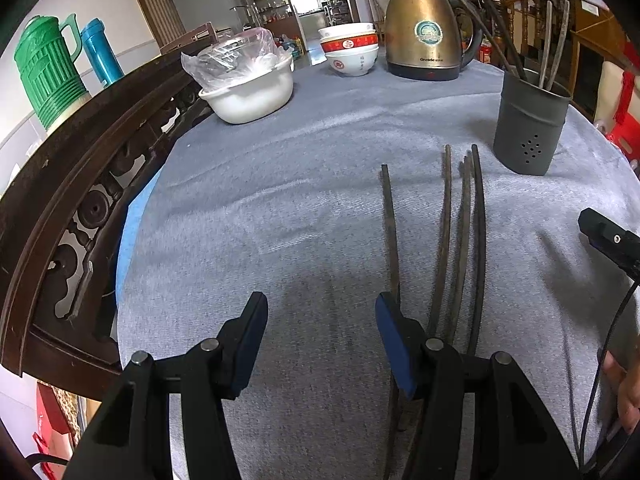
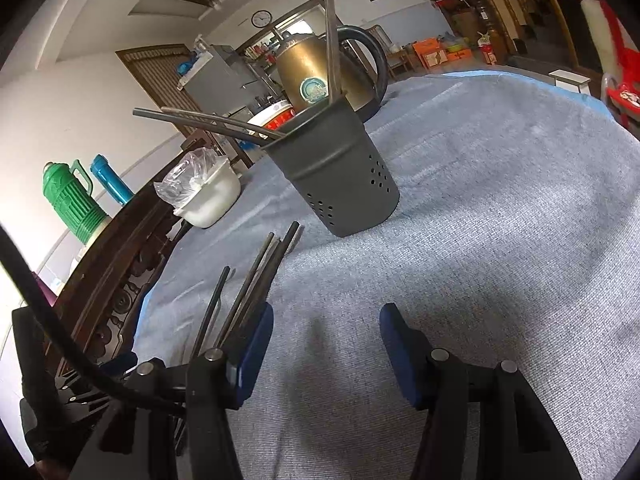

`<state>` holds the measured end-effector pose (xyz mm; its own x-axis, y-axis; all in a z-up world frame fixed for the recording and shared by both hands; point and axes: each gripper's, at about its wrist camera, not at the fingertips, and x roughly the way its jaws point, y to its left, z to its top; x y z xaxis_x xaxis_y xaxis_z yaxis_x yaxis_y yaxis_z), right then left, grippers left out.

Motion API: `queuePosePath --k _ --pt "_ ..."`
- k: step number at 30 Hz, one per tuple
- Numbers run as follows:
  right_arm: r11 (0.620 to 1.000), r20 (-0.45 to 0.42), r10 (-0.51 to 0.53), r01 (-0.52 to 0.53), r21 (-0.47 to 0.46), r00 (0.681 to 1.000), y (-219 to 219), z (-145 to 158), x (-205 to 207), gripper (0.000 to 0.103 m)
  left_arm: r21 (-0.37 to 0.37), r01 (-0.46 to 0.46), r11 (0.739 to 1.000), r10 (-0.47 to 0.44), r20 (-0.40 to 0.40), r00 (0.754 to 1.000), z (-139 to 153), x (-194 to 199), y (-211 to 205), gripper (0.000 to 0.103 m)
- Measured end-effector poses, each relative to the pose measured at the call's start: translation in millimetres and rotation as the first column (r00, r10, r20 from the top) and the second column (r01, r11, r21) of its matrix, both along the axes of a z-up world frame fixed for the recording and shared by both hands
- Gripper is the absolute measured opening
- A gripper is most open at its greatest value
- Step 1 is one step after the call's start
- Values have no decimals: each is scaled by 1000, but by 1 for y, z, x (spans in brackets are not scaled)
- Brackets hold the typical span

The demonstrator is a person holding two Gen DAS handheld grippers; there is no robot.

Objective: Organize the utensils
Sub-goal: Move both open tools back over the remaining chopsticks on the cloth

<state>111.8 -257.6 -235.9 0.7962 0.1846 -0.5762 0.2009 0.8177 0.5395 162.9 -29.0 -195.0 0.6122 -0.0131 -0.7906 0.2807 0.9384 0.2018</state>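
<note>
Lying loose beside the holder (image 1: 530,128), four chopsticks (image 1: 444,240); left gripper (image 1: 322,312) and right gripper (image 2: 326,324) both gape empty.

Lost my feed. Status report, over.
Both jaws open, empty. Four chopsticks loose on cloth; others already in grey holder. Path to holder unobstructed.

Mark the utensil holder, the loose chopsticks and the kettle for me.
Holder (image 1: 530,128): left wrist view, front wall.
Loose chopsticks (image 1: 464,216): left wrist view, mid-shaft, lying on the cloth.
Kettle (image 1: 424,32): left wrist view, gold body.
</note>
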Motion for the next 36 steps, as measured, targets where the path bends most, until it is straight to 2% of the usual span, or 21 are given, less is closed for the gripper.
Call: queuePosePath --k 5,12,19,22,29,31,33,34,35,36 --pt "1000 -2 1 -1 2 1000 0 0 0 59 -15 3 1000 -3 -27 1000 -4 7 2 57" --pt "1000 -6 -5 5 12 1000 -1 -2 1 59 -110 35 993 -44 -81 996 -1 23 0 57" --pt "1000 -4 -5 5 29 1000 -4 -2 0 59 -106 57 993 -69 -116 991 -6 50 -16 57" --pt "1000 -2 -2 2 31 1000 -4 -2 1 59 -163 42 986 -71 -179 981 -6 76 -18 57" --pt "999 -3 -7 7 53 1000 -8 -4 1 59 -222 -4 975 -67 -310 949 -8 118 -24 56" --pt "998 -2 -6 6 56 1000 -8 -5 1 59 -236 -10 972 -70 -325 943 -7 125 -25 56" --pt "998 -3 -4 4 56 1000 -8 -4 1 59 -232 -12 973 -73 -355 932 -9 133 -30 51" --pt "998 -2 -4 4 57 1000 -8 -4 1 59 -229 -21 973 -68 -374 925 -11 137 -32 42" --pt "998 -2 -4 4 58 1000 -9 -5 1 59 -231 -28 973 -68 -396 916 -13 139 -34 38" --pt "998 -3 -4 5 59 1000 -9 -5 2 59 -232 -31 972 -71 -417 906 -16 141 -36 38"
